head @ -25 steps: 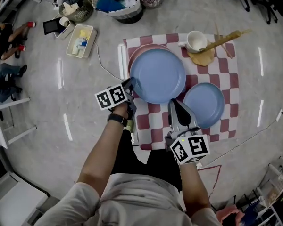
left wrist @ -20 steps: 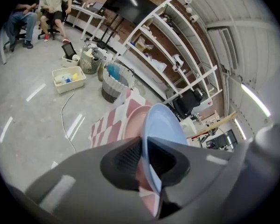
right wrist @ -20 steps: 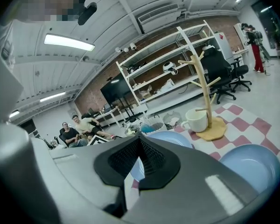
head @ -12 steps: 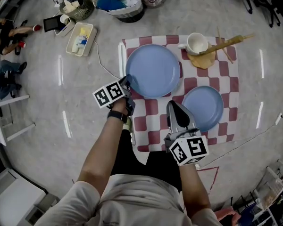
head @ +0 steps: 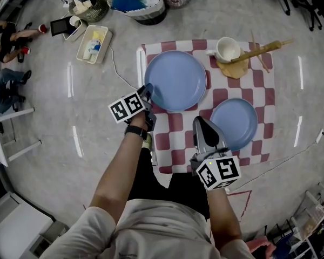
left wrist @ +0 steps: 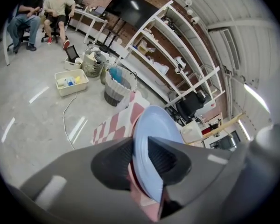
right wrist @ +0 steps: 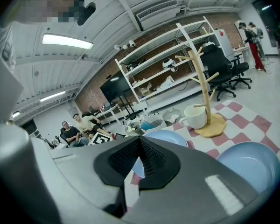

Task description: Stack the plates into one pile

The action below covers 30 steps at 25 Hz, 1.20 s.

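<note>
Two blue plates: the large blue plate (head: 175,80) lies at 11 o'clock on the checkered cloth (head: 175,144). The small blue plate (head: 235,124) lies apart from it at 4 o'clock, so we judge the pile not yet made.
Pink edge: in the left gripper view a pink edge (left wrist: 139,190) shows under the large plate's rim. We cannot tell whether the jaws pinch it too.
Left gripper: the left gripper (head: 147,96) has its jaws clamped on the large plate's rim at 8 o'clock.
Right gripper: the right gripper (head: 204,131) has its jaws pressed together on nothing, just beside the small plate's 9 o'clock edge.
Risk, one-sided hold: if we pull, the plate may tilt and drag the cloth.
Risk, neighbours: the mug (head: 227,49) and wooden stand (head: 233,66) sit at 1 o'clock, and a wide swing could knock them.
</note>
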Tool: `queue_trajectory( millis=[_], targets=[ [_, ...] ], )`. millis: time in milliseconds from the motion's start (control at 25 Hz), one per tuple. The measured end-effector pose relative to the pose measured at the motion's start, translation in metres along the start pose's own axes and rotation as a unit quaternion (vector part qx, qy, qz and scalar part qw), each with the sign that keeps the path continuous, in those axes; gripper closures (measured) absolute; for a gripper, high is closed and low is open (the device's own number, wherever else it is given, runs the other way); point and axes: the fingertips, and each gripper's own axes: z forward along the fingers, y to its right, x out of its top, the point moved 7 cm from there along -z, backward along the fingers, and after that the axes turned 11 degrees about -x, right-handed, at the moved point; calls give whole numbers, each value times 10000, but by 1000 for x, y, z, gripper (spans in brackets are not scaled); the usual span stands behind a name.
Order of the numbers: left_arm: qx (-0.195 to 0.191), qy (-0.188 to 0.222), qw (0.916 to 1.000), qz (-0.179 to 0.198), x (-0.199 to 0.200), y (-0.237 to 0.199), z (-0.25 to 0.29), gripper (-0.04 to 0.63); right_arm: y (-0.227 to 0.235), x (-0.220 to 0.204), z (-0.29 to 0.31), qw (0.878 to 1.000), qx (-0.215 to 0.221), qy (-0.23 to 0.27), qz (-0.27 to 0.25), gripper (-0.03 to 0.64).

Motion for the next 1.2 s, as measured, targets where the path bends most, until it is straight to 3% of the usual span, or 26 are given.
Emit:
queue_trajectory(
  millis=[360, 640, 880, 1200],
  targets=[
    [314, 29, 9978, 584, 9, 4, -16, 531, -13, -2, -5, 10000, -44, 33, -16, 611],
    [204, -80, 9962, 845, 6, 19, -20, 532, -19, -2, -21, 9996, -249, 135, 4, 611],
    [-188, -385, 9909, 1272, -7, 50, -27, 548, -26, -2, -43, 9981, -512, 329, 88, 611],
    [-814, -1108, 9755, 1719, -57, 97, -26, 566, -25, -9, -87, 9932, -967, 593, 264, 611]
  ],
)
